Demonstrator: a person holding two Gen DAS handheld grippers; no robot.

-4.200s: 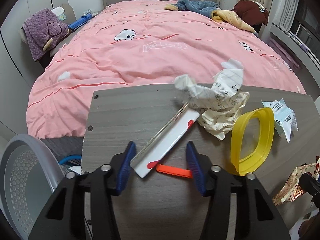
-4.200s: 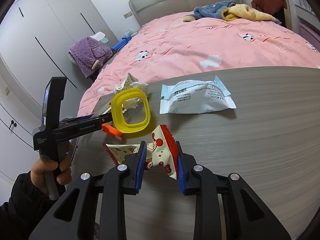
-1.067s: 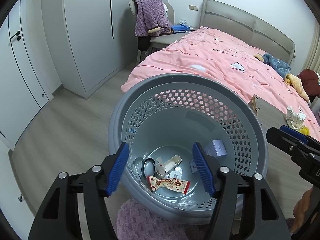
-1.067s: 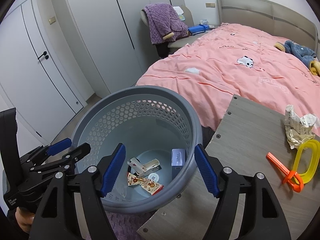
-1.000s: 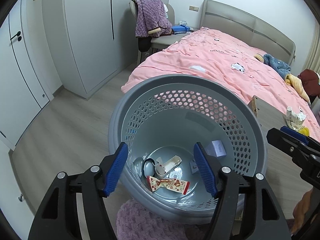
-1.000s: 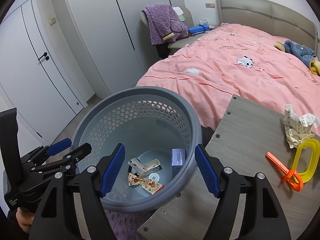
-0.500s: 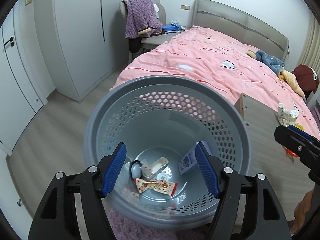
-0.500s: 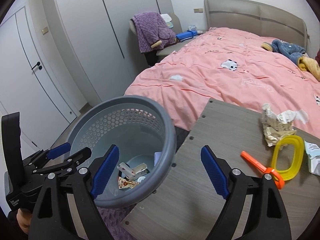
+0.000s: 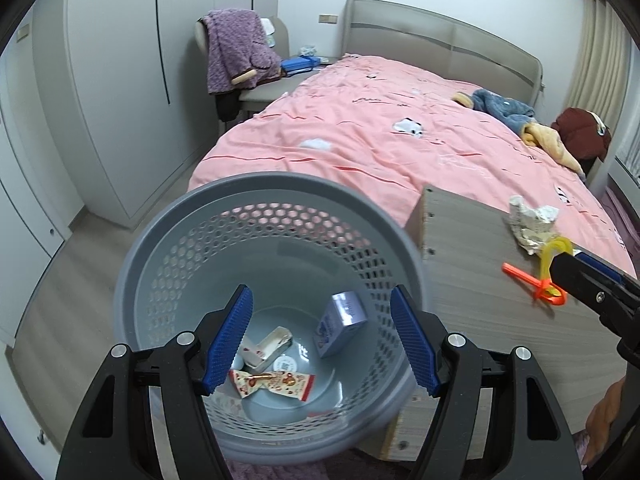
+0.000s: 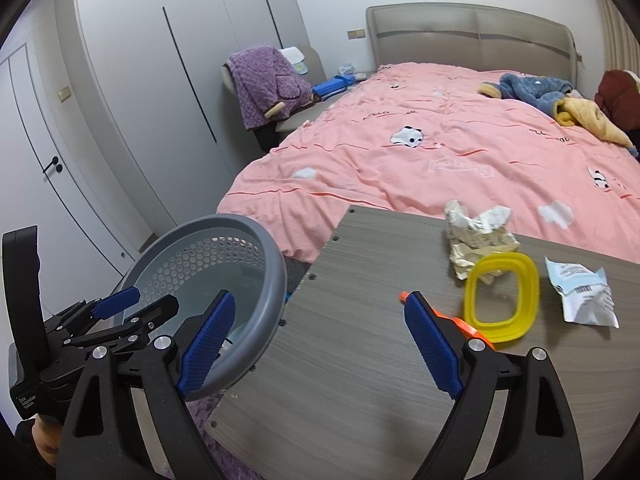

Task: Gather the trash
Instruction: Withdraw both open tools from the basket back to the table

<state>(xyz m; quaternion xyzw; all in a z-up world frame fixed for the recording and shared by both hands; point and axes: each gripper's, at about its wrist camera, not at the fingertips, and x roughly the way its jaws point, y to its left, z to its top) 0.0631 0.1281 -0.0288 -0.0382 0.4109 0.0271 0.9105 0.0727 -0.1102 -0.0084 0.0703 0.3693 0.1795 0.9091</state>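
Both sets of fingers are spread and holding nothing, the right gripper point(image 10: 316, 344) opening wider. The orange stick point(image 10: 460, 322) lies nearest its right finger, long axis slanting across the tabletop point(image 10: 360, 352).

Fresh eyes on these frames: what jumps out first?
The big pink bedspread fills the background. Next is the grey perforated bin at the table's left end, with a few wrappers and a small box in its bottom. On the table lie a yellow ring, crumpled paper, a white packet and an orange plastic piece; the right gripper, jaws opening and empty, points at the table.
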